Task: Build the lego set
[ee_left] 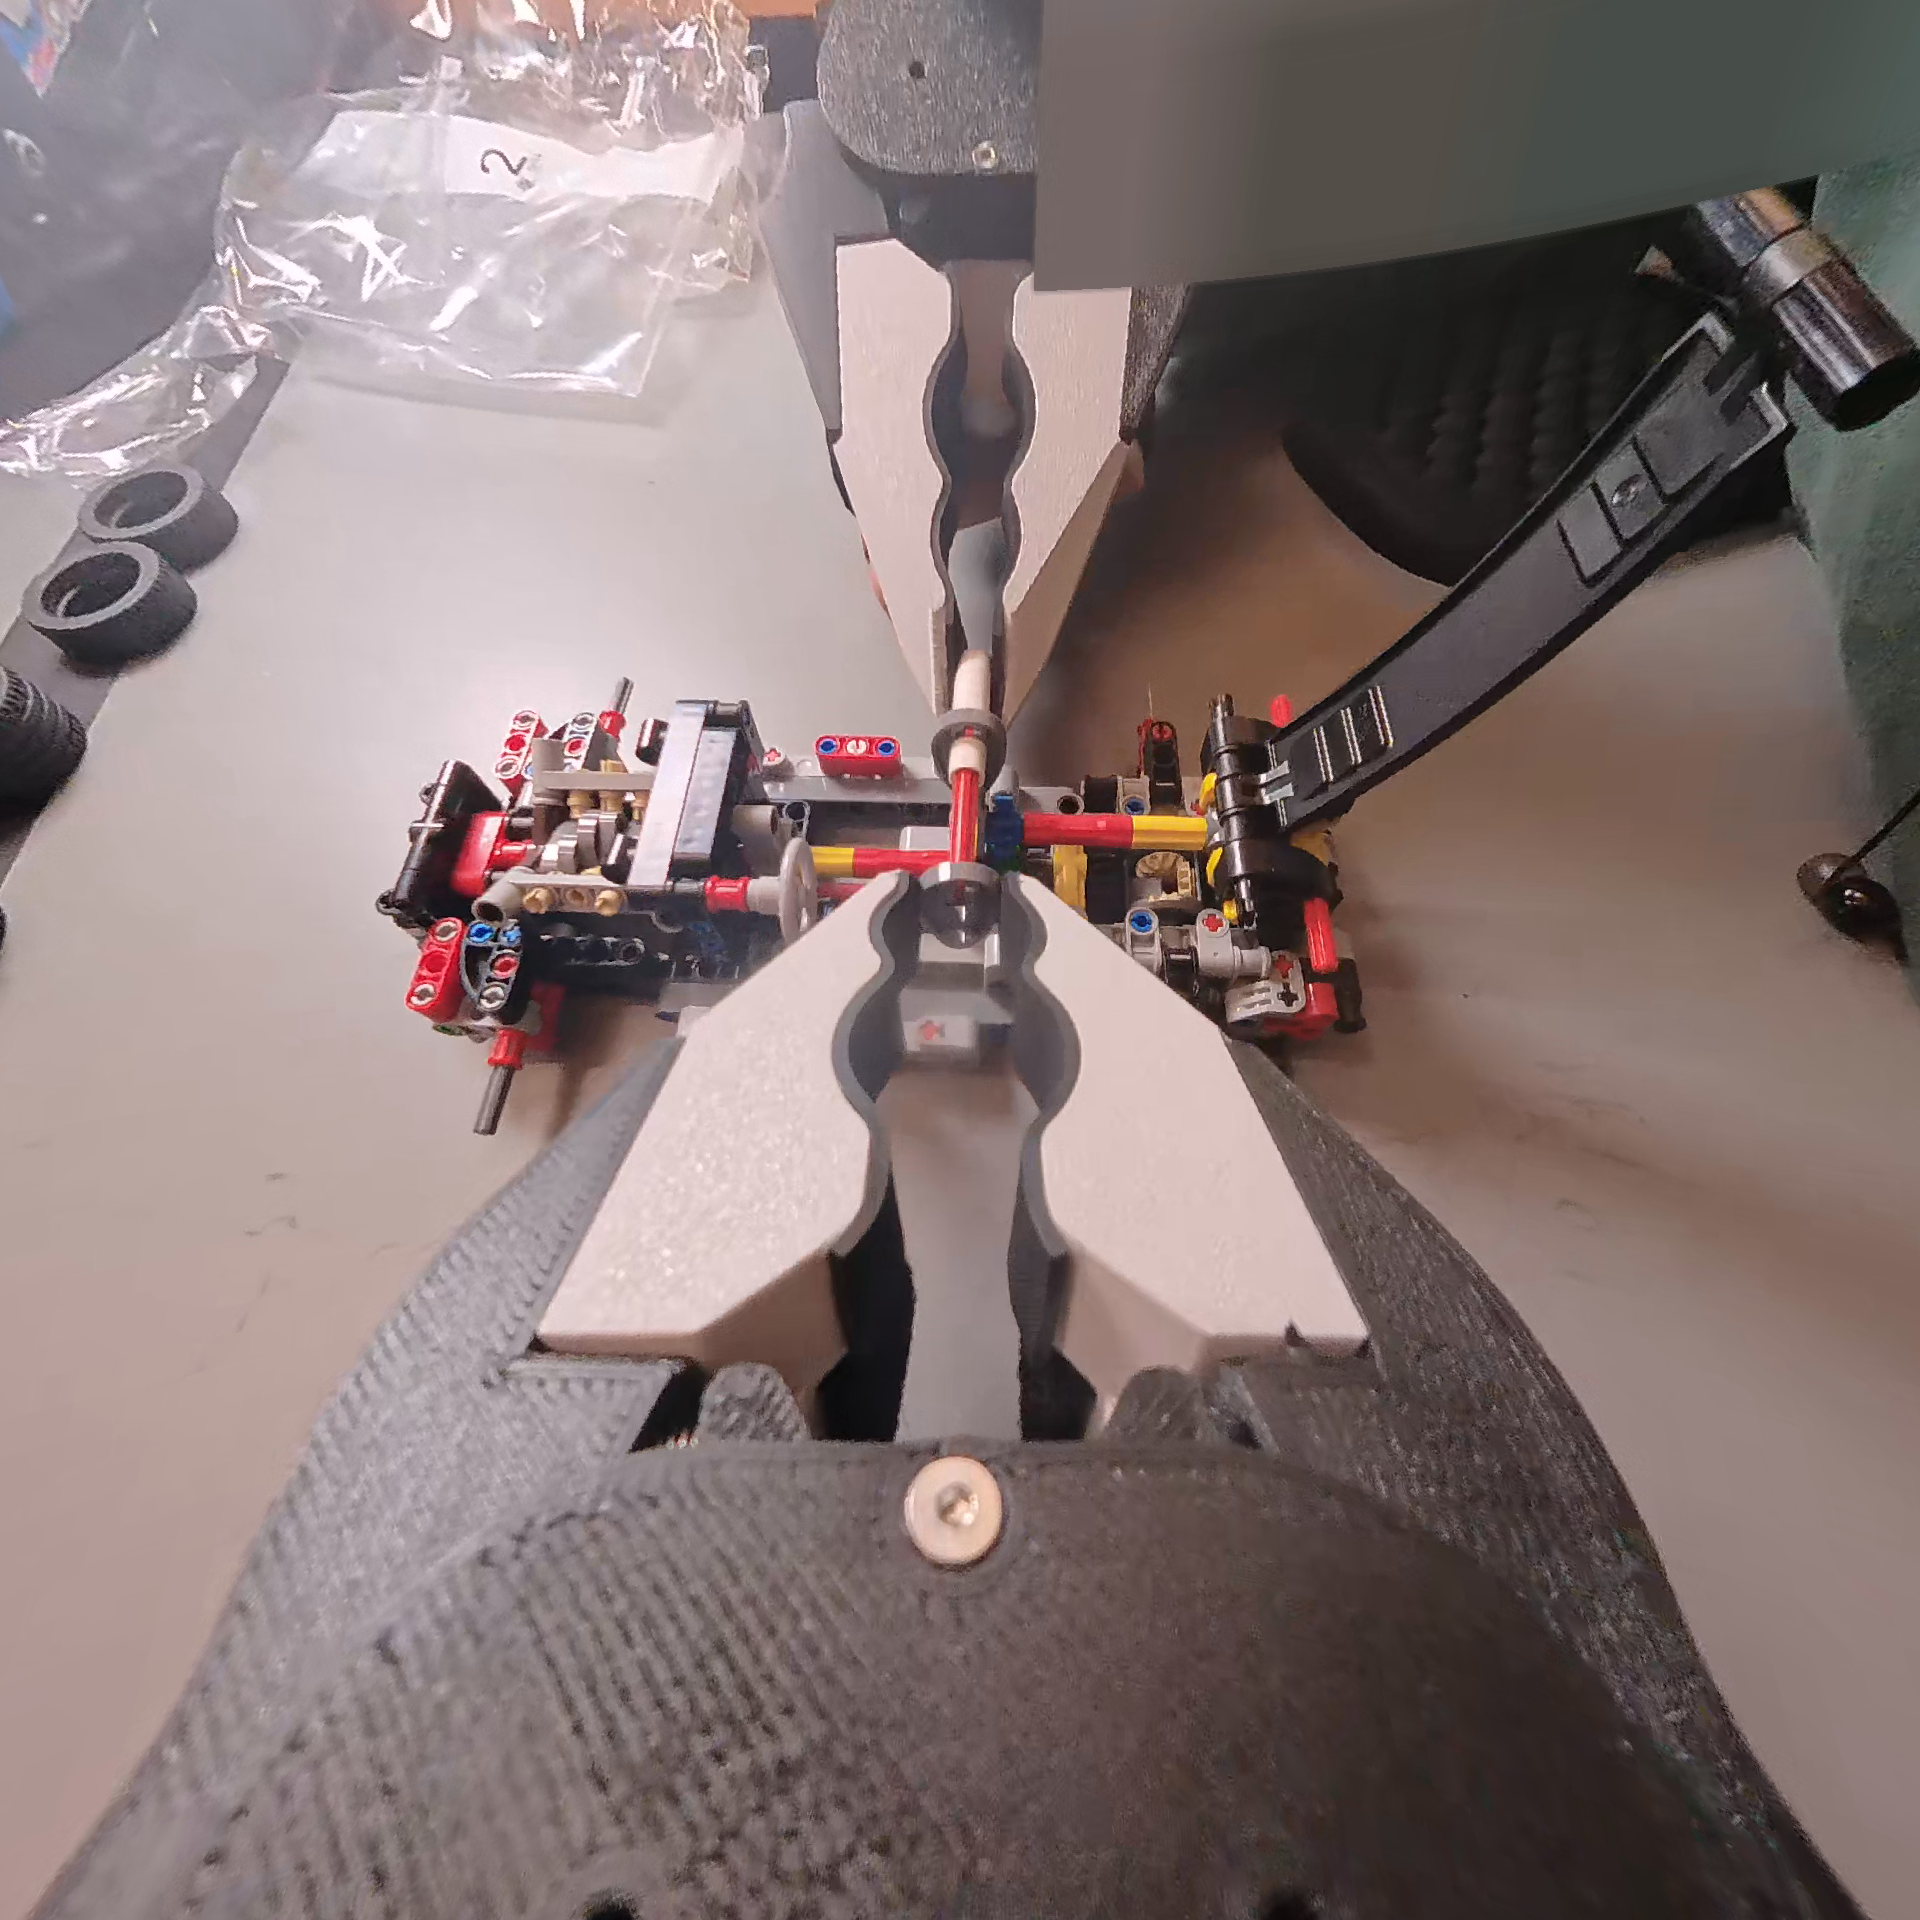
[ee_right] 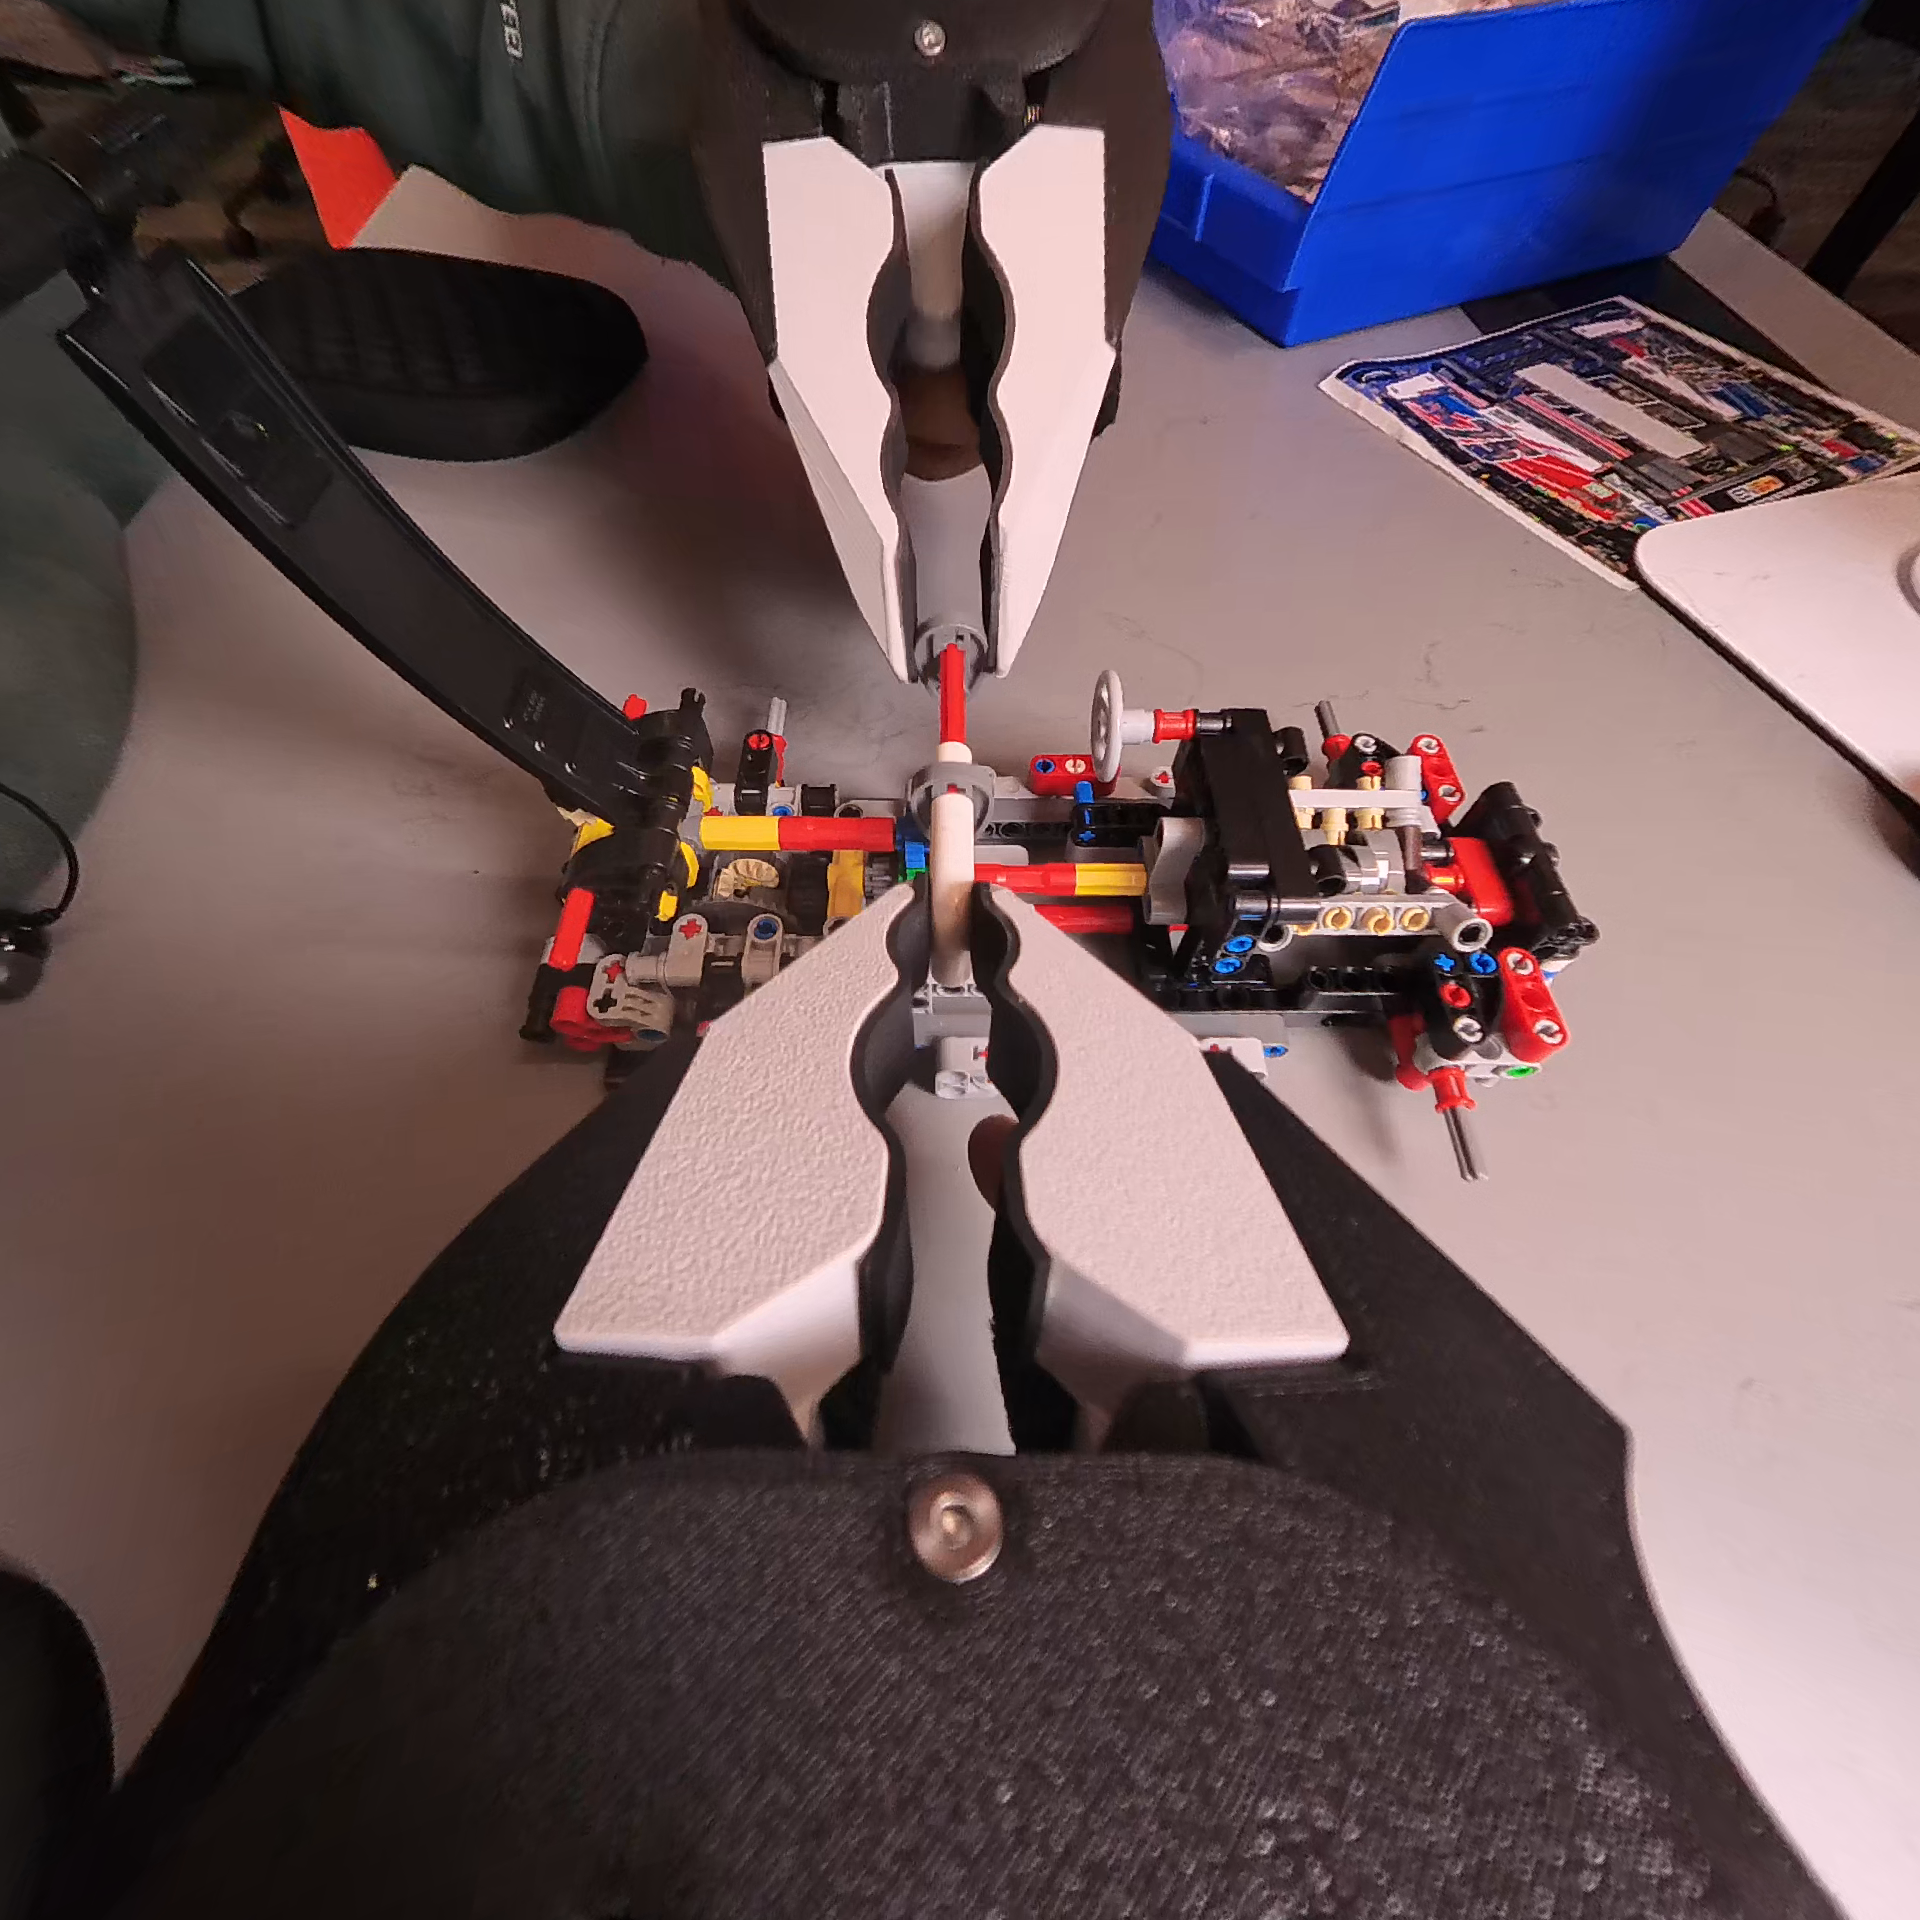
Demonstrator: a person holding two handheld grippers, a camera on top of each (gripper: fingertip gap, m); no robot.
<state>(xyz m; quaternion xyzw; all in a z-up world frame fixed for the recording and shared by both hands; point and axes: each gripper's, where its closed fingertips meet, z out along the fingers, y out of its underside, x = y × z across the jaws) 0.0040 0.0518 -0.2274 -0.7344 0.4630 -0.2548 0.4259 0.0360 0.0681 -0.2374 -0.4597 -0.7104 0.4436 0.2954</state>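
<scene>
I hold both grippers nose to nose over a partly built toy vehicle chassis of red, black, grey and yellow plastic beams and axles (ee_right: 1039,894), which lies flat on the pale grey tabletop (ee_right: 1351,644).

The left gripper (ee_left: 961,902) has its jaws pinching a small dark grey plastic bush (ee_left: 961,896) at the near end of a thin red plastic axle (ee_left: 964,816). The right gripper (ee_right: 948,940) has its jaws pressed on a short white plastic sleeve (ee_right: 951,873) at the axle's other end. A second grey bush with a flange (ee_right: 948,781) sits on the axle between the two grasps, directly above the chassis's middle.

To handle this well, I judge the two grippers should stay on one common line along the axle — any sideways offset would bend or lever it. Pressure should be steady and along the axis only, with the chassis left flat.

Hard to make out:
- whether the axle touches the chassis or clears it — both views look along it;
- how far the axle reaches into the dark grey bush;
- the lower chassis edge, covered by each gripper's body.

A black curved strap-like part (ee_right: 343,540) meets the chassis's one end; a blue plastic bin (ee_right: 1455,187), a printed booklet (ee_right: 1621,436), clear plastic bags (ee_left: 468,239) and black rubber tyres (ee_left: 109,597) lie well apart.
</scene>
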